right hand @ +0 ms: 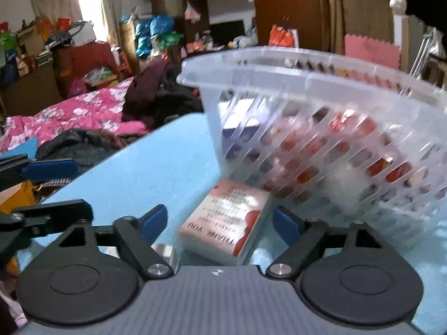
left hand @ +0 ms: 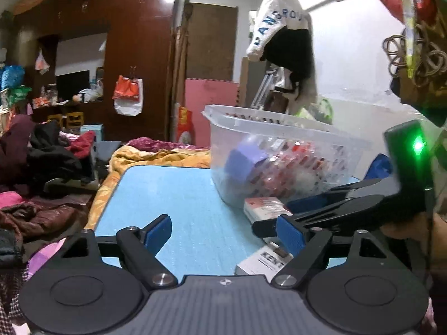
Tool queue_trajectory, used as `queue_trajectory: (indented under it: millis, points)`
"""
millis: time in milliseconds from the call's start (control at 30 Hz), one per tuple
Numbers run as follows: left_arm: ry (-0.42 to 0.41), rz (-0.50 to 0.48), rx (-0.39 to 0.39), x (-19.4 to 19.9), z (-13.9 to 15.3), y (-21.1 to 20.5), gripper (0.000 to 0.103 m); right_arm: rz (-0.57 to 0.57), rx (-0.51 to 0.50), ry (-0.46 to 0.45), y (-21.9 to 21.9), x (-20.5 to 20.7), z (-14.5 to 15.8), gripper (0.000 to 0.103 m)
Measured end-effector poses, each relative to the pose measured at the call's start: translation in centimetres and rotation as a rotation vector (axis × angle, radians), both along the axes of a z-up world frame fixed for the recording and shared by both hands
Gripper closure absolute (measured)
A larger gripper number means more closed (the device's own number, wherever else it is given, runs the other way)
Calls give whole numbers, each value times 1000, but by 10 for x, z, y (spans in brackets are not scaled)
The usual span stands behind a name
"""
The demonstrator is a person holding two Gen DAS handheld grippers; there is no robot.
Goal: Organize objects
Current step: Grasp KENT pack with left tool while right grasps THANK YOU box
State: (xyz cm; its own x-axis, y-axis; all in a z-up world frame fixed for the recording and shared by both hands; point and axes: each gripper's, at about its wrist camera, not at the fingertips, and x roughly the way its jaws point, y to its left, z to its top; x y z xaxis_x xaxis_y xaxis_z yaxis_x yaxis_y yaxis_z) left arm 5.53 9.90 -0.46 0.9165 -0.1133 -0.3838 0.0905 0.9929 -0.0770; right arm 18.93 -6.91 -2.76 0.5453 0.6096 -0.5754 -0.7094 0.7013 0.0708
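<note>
Hovering low over the blue table (right hand: 156, 164), the right gripper (right hand: 220, 224) has its jaws spread wide w/ a pink-white box (right hand: 226, 227) lying between them, not pinched. Clear basket (right hand: 321, 89) full of boxes sits just ahead & right of it. Left gripper (left hand: 223, 233) is wide too, holding nothing, w/ a KENT box (left hand: 265, 259) by its right finger.
</note>
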Motion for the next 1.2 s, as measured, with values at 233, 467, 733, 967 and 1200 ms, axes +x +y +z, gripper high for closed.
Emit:
queue_trajectory:
  millis: [233, 467, 733, 967, 1200]
  points:
    - [86, -73, 114, 14, -24, -34, 18, -69, 29, -100, -62, -33, 4, 39]
    - [155, -85, 165, 30, -41, -60, 20, -182, 66, -113, -137, -40, 2, 39]
    - [129, -41, 163, 21, -43, -66, 35, -183, 62, -72, -147, -30, -7, 39]
    - [107, -85, 186, 13, -44, -74, 33, -184, 83, -40, -154, -26, -14, 39]
    - [81, -78, 153, 11, -41, -74, 36, -193, 85, -48, -155, -28, -14, 40]
